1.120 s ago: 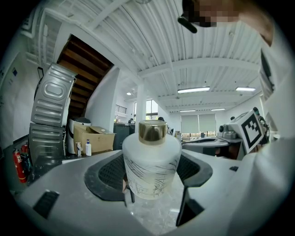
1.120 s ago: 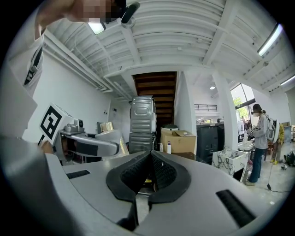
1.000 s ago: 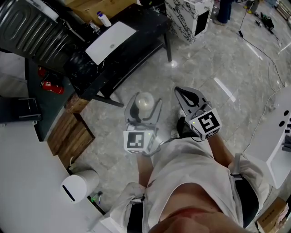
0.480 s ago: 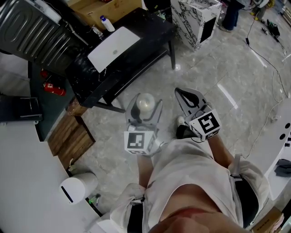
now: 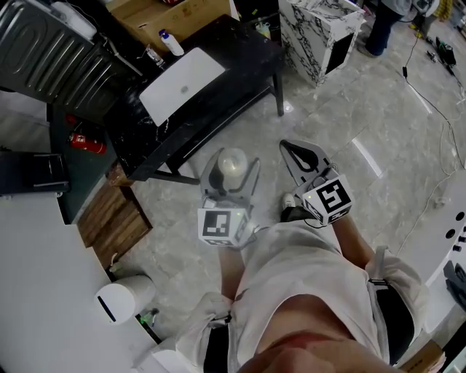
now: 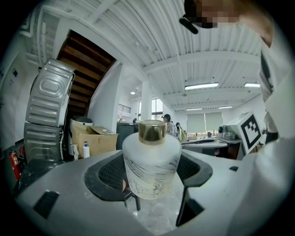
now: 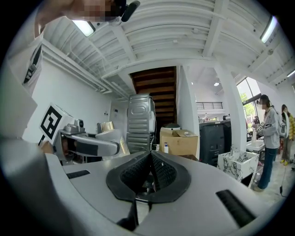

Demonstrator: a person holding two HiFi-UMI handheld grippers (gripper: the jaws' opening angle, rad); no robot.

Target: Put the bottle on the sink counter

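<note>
Over grey floor (image 5: 349, 95), left tongs (image 5: 232, 169) clamp the bottle (image 6: 151, 166).

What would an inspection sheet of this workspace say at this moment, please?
Surface: black sink counter with white basin, some way ahead.
Job's things: frosted bottle with gold cap, upright, off the counter.
Clutter: small pump bottle at the counter's back edge.
Grippers: left gripper shut on the bottle; right gripper shut, empty.
Cables: black cable trailing over the floor at right.
Surroundings: cardboard box, marble-patterned cabinet, fire extinguisher, white bin.
</note>
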